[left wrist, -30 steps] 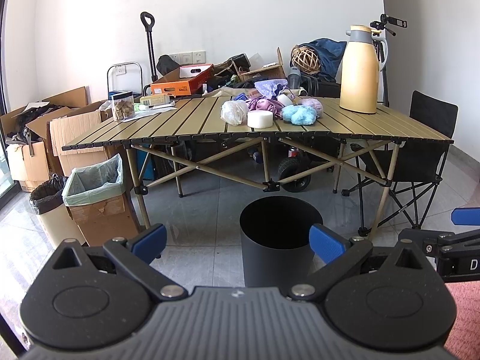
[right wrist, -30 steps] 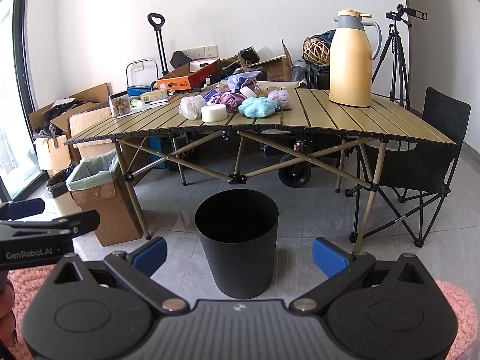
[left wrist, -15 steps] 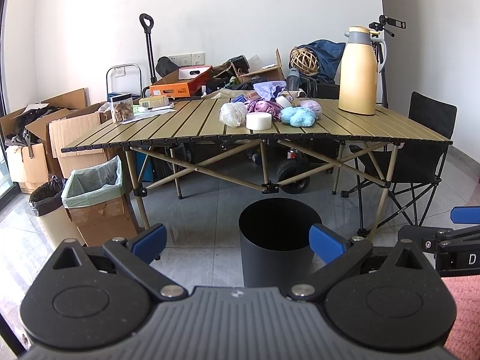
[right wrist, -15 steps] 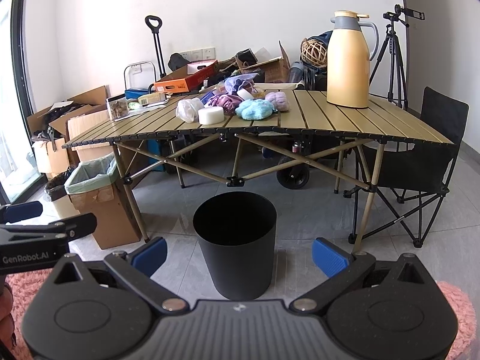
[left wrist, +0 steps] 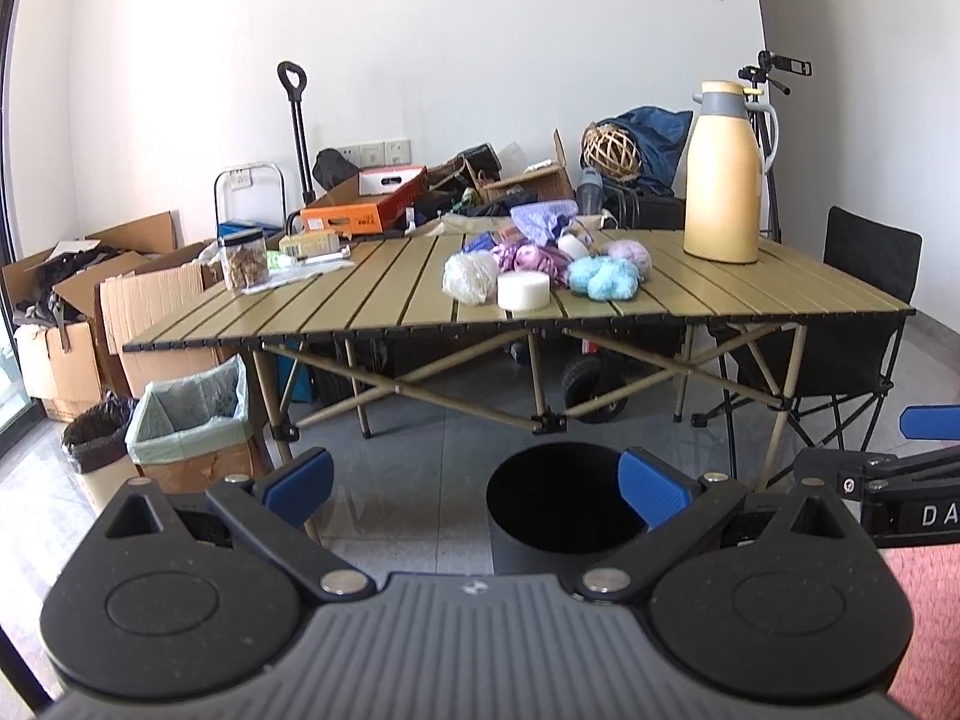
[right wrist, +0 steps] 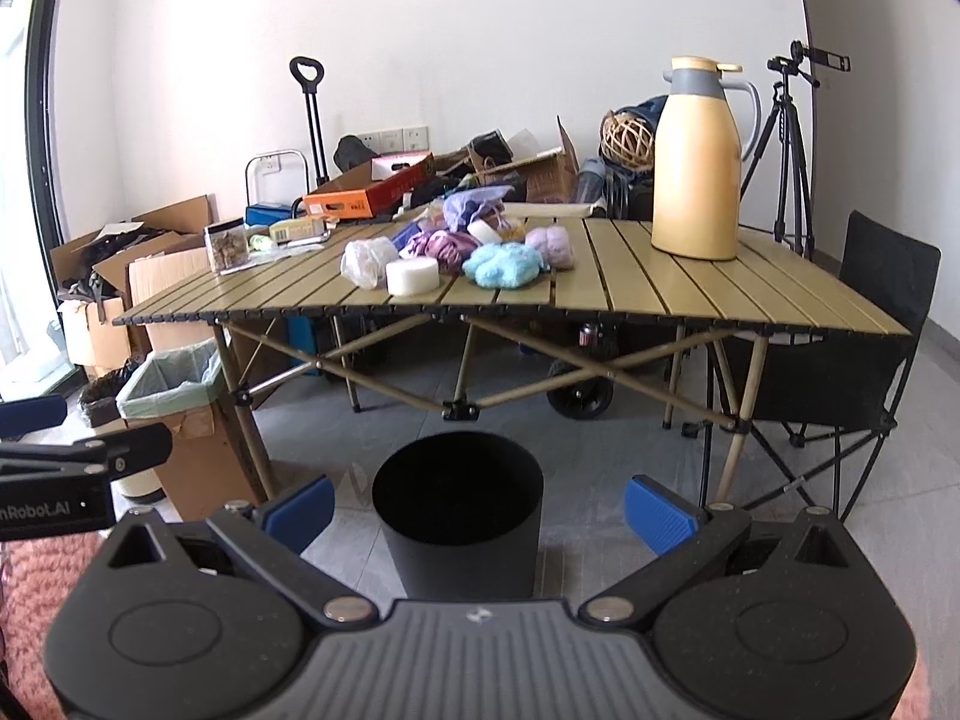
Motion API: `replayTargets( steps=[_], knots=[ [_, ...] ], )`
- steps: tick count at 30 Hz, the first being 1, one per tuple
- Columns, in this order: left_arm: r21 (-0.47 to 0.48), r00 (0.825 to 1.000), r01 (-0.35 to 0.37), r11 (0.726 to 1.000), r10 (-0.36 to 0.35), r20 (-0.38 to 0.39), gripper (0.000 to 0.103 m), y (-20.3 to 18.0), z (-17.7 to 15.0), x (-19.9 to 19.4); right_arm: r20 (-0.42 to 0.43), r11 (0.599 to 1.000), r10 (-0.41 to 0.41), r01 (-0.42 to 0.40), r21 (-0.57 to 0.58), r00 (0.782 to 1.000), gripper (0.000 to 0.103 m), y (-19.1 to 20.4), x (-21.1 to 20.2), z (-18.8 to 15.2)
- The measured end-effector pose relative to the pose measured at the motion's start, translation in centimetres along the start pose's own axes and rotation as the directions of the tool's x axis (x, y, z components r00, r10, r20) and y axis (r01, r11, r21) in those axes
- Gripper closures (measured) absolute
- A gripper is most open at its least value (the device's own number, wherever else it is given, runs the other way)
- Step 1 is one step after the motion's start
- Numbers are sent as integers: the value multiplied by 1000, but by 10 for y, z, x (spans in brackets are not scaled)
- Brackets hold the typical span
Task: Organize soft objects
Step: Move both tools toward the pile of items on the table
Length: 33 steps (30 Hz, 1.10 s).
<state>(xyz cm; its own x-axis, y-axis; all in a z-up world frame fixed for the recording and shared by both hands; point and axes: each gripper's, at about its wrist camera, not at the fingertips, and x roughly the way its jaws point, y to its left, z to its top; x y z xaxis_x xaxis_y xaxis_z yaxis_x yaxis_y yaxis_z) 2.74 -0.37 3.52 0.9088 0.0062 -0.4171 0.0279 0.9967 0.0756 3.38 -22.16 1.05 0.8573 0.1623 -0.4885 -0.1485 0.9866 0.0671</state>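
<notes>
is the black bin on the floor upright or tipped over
Upright. The black bin stands on its base on the floor before the folding table, round mouth facing up. Its dark inside hides any contents.

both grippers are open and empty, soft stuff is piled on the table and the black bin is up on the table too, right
Not quite: the black bin stands on the floor in front of the table, as the right wrist view shows. The rest holds: both grippers are open and empty, and the soft stuff is piled on the table.

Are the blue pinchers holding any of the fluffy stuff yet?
No. The left gripper and right gripper are both open and empty. The fluffy things all lie on the table.
</notes>
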Motion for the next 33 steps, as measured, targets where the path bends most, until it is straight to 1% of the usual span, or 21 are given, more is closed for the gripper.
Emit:
replayTargets(
  steps=[3, 7, 15, 18, 22, 26, 28, 33],
  knots=[
    [4, 1000, 22, 1000, -23, 21, 0, -2, 6, 7, 13, 1000, 1, -1, -10, 1000, 0, -1, 8, 7],
    [13, 999, 28, 1000, -28, 37, 0, -3, 14, 20, 28, 1000, 3, -3, -27, 1000, 0, -2, 19, 18],
    [7, 997, 19, 1000, -19, 78, 0, 4, 38, 53, 62, 998, -3, 7, -64, 998, 0, -6, 43, 45],
    [-18, 996, 15, 1000, -13, 91, 0, 8, 48, 67, 82, 997, -8, 14, -74, 997, 0, -9, 56, 59],
    [-26, 994, 23, 999, -20, 108, 0, 11, 61, 89, 105, 998, -20, 27, -65, 994, 0, -15, 80, 79],
    [-39, 992, 11, 999, -6, 128, 0, 13, 72, 111, 126, 998, -27, 35, -59, 992, 0, -22, 104, 95],
    [-56, 990, 16, 998, -8, 139, 0, 15, 78, 122, 142, 998, -17, 24, -54, 990, 0, -24, 116, 102],
    [-77, 991, 18, 997, -7, 136, 0, 15, 91, 157, 173, 999, -22, 27, -29, 985, 0, -29, 148, 117]
  ],
)
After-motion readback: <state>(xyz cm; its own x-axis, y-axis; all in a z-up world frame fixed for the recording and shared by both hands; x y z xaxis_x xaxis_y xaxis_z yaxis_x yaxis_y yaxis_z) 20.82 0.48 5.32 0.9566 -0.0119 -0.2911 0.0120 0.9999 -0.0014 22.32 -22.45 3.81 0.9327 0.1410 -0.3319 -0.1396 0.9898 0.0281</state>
